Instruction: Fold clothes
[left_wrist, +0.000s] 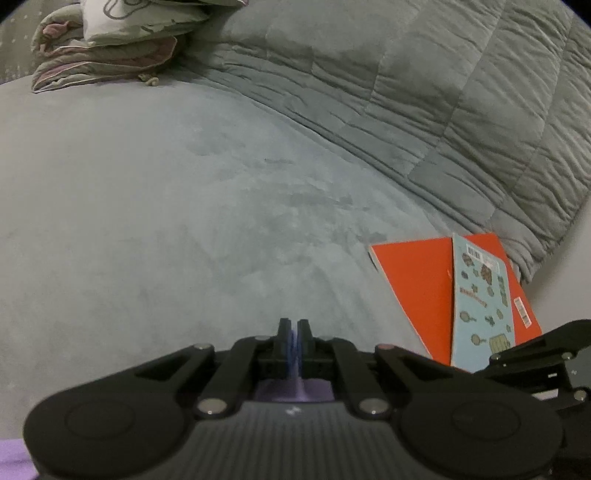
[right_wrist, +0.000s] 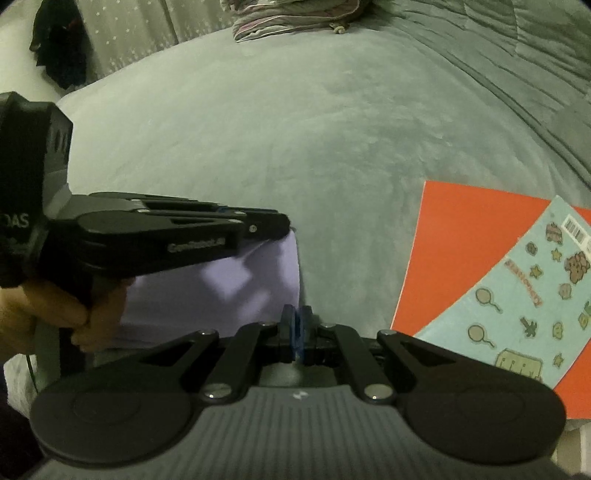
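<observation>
A lavender garment (right_wrist: 221, 288) hangs over the grey-green bed (right_wrist: 295, 129). My left gripper (right_wrist: 289, 226) comes in from the left, held by a hand (right_wrist: 55, 310), and is shut on the garment's upper corner. In the left wrist view its fingertips (left_wrist: 294, 328) stand almost together with a strip of lavender cloth (left_wrist: 295, 391) between the blue pads. My right gripper (right_wrist: 296, 314) is shut where the garment's right edge runs down into its pads. It also shows at the right edge of the left wrist view as the right gripper (left_wrist: 546, 354), its tips hidden.
An orange book (right_wrist: 461, 240) with a light-blue sticker book (right_wrist: 524, 302) on it lies to the right on the bed. A quilted blanket (left_wrist: 443, 92) lies behind them. Folded bedding (left_wrist: 103, 55) is stacked at the far end. A dark garment (right_wrist: 59, 44) hangs far left.
</observation>
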